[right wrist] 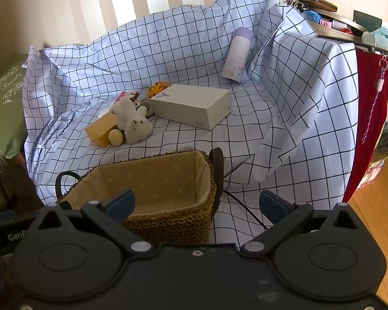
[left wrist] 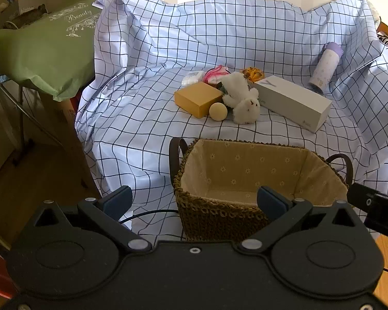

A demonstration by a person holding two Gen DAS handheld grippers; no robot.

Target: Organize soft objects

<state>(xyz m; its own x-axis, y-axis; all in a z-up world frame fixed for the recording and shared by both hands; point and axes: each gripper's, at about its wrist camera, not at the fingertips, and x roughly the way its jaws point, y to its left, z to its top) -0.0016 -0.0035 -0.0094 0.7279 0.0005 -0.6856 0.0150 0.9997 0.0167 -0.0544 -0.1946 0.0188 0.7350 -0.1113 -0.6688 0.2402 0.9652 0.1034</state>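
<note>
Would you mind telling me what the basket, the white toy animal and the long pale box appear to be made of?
The brown woven basket looks like twisted plant fibre or cord, judging by its knotted loops, with a beige floral cloth lining. The white fluffy toy animal seems to be plush, given its shaggy pile. The long pale grey box looks like matte cardboard, with crisp edges and flat faces.

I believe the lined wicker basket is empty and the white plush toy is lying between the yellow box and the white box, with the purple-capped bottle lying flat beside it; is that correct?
Not quite: the purple-capped bottle stands apart, leaning against the raised checked cloth beyond the white box, as the right wrist view shows. The rest holds: the basket is empty, and the white plush toy lies between the yellow box and the white box.
</note>
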